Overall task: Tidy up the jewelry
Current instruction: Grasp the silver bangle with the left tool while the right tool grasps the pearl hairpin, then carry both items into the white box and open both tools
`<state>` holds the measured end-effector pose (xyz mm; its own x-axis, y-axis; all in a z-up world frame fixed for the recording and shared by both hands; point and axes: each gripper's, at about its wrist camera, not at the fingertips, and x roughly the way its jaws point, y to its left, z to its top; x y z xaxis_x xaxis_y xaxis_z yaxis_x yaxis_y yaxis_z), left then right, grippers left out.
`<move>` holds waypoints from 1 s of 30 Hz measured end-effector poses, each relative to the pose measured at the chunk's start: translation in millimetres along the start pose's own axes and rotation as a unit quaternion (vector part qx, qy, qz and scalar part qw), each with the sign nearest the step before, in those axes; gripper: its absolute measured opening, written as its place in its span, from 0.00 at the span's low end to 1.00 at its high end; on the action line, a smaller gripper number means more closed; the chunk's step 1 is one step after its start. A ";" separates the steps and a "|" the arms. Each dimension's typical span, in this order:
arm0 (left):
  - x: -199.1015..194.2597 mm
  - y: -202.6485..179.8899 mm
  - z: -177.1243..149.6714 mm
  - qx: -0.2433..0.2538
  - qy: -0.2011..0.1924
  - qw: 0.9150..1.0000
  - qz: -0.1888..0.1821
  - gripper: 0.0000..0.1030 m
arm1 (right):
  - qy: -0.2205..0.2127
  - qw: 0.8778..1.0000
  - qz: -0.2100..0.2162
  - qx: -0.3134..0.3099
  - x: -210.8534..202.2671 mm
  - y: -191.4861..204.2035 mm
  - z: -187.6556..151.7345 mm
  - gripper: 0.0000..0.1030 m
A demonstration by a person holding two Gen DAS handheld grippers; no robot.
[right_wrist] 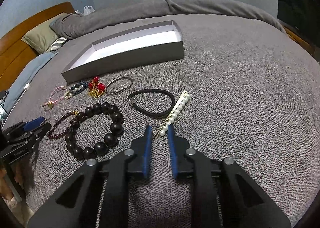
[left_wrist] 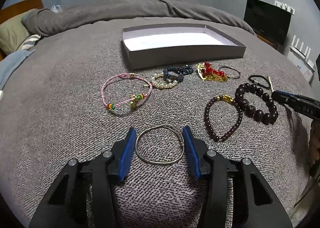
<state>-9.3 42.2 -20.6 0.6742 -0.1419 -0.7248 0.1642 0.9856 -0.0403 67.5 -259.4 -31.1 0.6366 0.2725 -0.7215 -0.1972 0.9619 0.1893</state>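
A silver wire bangle lies flat on the grey bedspread. My left gripper straddles it, and the blue pads touch its two sides. In the right wrist view, my right gripper stands narrowly open around the near end of a pearl hair clip, with thin gaps at both pads. A grey open box with a white inside sits behind the jewelry. Other pieces lie in front of the box: a pink cord bracelet, a big dark bead bracelet and a black hair tie.
A small garnet bead bracelet, a pearl and blue bead cluster, red beads on gold chain and a thin bangle lie near the box. Pillows and a folded duvet lie at the back. A dark screen stands at the right.
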 end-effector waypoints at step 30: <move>-27.6 -13.1 9.2 0.017 -0.043 0.999 0.015 0.48 | -0.080 0.997 -0.022 -0.002 -29.3 -7.3 16.6 0.08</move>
<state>-23.4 32.4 6.3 0.7387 -0.1220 -0.6629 0.1675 0.9859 0.0053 62.7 -274.0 -0.3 0.7549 0.2310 -0.6138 -0.1692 0.9728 0.1580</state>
